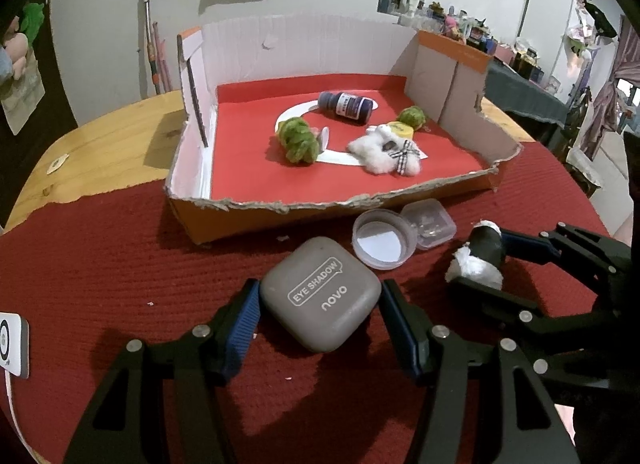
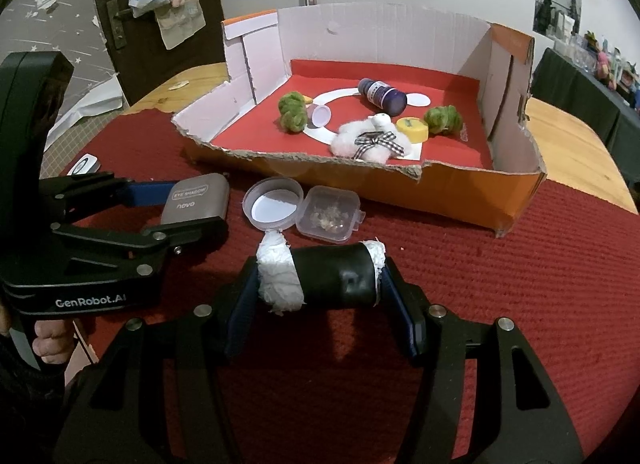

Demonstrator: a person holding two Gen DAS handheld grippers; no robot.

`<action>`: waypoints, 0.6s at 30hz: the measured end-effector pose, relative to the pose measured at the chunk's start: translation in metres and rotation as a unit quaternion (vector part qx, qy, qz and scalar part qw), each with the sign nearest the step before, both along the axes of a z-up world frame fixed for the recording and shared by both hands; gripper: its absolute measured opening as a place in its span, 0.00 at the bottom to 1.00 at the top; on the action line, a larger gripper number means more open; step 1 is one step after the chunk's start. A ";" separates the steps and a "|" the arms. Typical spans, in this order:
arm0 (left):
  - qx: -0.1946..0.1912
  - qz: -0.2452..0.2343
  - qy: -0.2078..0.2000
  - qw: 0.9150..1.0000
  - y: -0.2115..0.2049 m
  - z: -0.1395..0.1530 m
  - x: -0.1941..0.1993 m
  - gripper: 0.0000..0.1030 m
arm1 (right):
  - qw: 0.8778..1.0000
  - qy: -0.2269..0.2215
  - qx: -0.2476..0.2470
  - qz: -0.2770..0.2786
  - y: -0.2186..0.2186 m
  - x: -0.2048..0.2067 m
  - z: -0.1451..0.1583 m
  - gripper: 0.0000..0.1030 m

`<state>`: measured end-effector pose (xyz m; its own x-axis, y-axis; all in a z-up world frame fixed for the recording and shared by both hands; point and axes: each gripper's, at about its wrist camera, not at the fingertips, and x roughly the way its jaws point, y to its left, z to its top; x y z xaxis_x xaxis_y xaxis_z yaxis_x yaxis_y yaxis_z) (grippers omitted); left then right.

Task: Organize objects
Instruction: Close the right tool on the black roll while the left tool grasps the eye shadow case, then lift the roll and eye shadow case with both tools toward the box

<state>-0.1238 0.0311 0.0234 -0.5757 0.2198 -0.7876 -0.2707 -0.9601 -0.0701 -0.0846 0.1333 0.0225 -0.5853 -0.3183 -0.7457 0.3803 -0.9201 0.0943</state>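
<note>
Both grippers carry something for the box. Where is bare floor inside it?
Free: the red floor along the torn front edge left of the white plush, and the left-wall strip. Crowded: around the bottle and yellow cap.
</note>
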 end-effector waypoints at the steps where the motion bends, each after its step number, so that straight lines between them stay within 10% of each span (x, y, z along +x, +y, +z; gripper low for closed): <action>1: 0.002 -0.002 0.001 1.000 0.000 0.002 0.001 0.61 | 1.000 0.002 0.000 0.001 0.000 0.001 0.002 0.55; 18: 0.020 -0.015 0.038 0.999 0.003 0.036 0.009 0.61 | 0.999 0.043 -0.010 0.012 0.000 0.010 0.040 0.55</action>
